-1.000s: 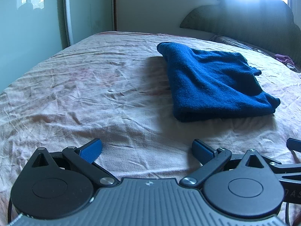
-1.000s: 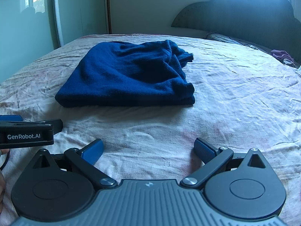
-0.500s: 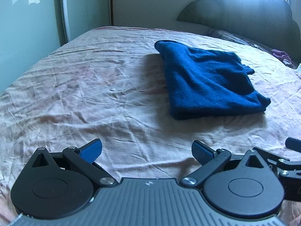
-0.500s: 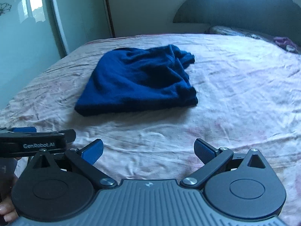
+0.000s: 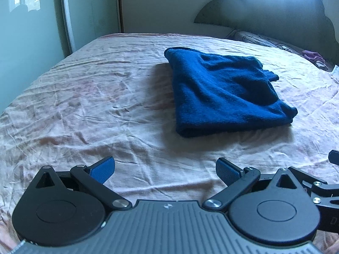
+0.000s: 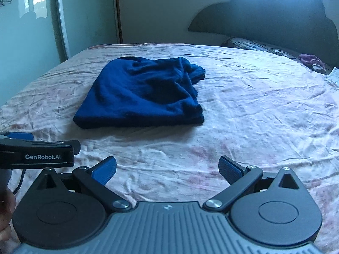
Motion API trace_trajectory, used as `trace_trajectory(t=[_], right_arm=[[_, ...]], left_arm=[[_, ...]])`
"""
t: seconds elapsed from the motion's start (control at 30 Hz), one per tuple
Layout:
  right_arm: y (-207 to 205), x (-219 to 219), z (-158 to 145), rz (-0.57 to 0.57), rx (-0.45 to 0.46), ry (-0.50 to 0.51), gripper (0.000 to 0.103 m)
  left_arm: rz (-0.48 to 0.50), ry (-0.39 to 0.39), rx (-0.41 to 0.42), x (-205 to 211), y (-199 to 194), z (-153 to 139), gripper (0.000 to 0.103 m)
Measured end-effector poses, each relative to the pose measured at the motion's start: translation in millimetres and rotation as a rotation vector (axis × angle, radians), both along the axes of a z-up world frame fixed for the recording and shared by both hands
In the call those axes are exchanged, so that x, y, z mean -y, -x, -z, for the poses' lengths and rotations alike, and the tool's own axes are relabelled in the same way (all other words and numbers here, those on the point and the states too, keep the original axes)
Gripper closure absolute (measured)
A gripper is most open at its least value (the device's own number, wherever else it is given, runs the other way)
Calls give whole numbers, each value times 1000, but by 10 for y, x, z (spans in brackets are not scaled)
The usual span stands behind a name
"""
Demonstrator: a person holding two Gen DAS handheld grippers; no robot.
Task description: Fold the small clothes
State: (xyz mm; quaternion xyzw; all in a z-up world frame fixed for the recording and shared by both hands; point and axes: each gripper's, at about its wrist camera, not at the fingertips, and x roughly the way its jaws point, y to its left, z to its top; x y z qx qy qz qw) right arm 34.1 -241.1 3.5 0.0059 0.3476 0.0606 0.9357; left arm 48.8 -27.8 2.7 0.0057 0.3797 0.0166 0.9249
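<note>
A dark blue garment [image 5: 224,94] lies folded into a rough rectangle on the pink bedsheet [image 5: 95,97]. It also shows in the right wrist view [image 6: 144,94], with a rumpled far right corner. My left gripper [image 5: 165,169] is open and empty, low over the sheet, short of the garment's near edge. My right gripper [image 6: 167,169] is open and empty too, well short of the garment. The left gripper's body [image 6: 36,152] shows at the left edge of the right wrist view.
A dark padded headboard [image 5: 275,10] stands at the far end of the bed. A patterned pillow [image 6: 250,46] and a purple cloth [image 6: 309,60] lie at the far right. A pale green wall and mirrored door [image 5: 31,21] run along the left side.
Both grippers have pulled back and risen from the garment, which looks smaller and farther away. The garment has not moved. Both stay open.
</note>
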Motion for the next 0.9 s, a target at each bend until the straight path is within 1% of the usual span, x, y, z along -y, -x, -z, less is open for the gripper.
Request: trace_trajectory(t=[0.17,0.47,0.9], right_arm=[[10,22,6,1,1,-2,0],[14,26,19,1,0,-7,0],[16,31,19,3,-5,-9,0]], left_arm=[[5,-1,-10,51,3,20,1],[0,-3,-6,60,9,20,1],[19,-14,-3,104,21,23,1]])
